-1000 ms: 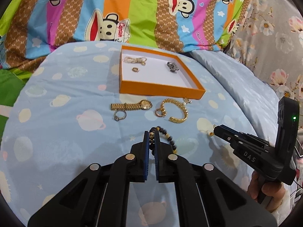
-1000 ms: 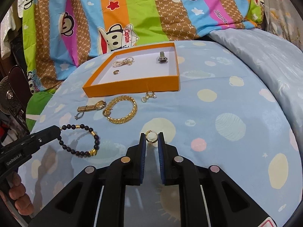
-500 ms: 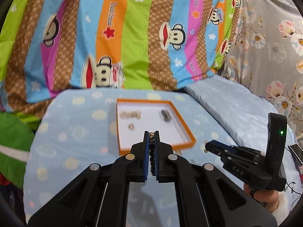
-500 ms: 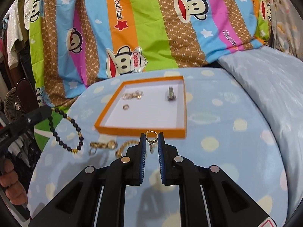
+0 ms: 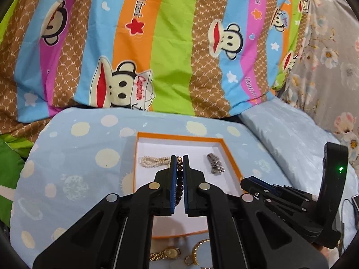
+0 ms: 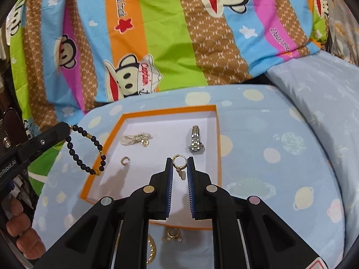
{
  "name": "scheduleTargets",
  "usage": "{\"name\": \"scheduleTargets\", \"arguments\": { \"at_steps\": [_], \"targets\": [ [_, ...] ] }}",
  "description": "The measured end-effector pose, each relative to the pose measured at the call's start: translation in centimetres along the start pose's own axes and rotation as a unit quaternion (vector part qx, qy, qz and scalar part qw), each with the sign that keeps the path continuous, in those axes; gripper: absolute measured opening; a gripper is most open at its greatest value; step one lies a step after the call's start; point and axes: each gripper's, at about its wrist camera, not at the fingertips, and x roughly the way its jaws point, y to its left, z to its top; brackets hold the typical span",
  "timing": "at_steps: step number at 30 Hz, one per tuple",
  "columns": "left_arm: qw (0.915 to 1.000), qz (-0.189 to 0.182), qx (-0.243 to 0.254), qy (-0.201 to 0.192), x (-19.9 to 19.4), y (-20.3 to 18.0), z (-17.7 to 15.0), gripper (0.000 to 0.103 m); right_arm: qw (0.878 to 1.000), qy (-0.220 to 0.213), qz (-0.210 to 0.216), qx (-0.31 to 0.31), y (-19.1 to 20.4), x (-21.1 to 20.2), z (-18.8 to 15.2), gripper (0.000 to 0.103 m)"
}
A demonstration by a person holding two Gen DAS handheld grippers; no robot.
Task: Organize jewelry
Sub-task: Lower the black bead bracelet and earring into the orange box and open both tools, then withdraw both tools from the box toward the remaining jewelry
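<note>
Hovering over the orange box point(image 6: 217, 139) now, both grippers loaded. Left gripper point(image 5: 179, 159) clamping tight on the dark bead bracelet point(image 6: 86, 150), loop dangling free off the fingertips just past the box's left rim in the right wrist view. Right gripper point(image 6: 179, 161) pinching the gold hoop earring point(image 6: 179, 161) at its very tips, charm hanging down between the blue pads, poised above the white floor of the box. Lying inside the box already: a pearl strand point(image 6: 134, 139) toward the back left, a small gold ear cuff point(image 6: 124, 160) in front of it, a silver watch point(image 6: 196, 141) toward the right wall. Waiting outside on the spotted blue sheet point(image 6: 280, 157), near the box's front edge: a gold watch point(image 5: 167, 253), a gold chain bracelet point(image 6: 151, 252), another earring point(image 6: 172, 235).
</note>
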Motion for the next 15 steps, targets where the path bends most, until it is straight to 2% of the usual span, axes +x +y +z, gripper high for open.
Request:
{"name": "scheduleTargets", "arguments": {
  "at_steps": [6, 8, 10, 11, 15],
  "targets": [
    [0.9997, 0.013, 0.004, 0.021, 2.7, 0.8, -1.8, 0.005, 1.000, 0.011, 0.001, 0.010, -0.3, 2.5, -0.6, 0.014],
    [0.9995, 0.026, 0.009, 0.018, 2.9, 1.0, -2.1, 0.015, 1.000, 0.003, -0.008, 0.009, -0.3, 2.3, -0.6, 0.025],
    [0.9992, 0.037, 0.009, 0.009, 2.2, 1.5, -2.2, 0.040, 1.000, -0.019, -0.019, 0.010, -0.3, 1.1, -0.6, 0.037],
    [0.9993, 0.038, 0.007, 0.001, 1.6, 1.8, -2.1, 0.043, 0.999, -0.028, -0.021, 0.009, -0.3, 0.4, -0.5, 0.041],
    [0.9990, 0.042, 0.007, -0.016, -1.7, 2.8, -2.5, 0.049, 0.997, -0.061, -0.036, 0.000, -0.3, -4.0, -1.7, 0.049]
  ]
}}
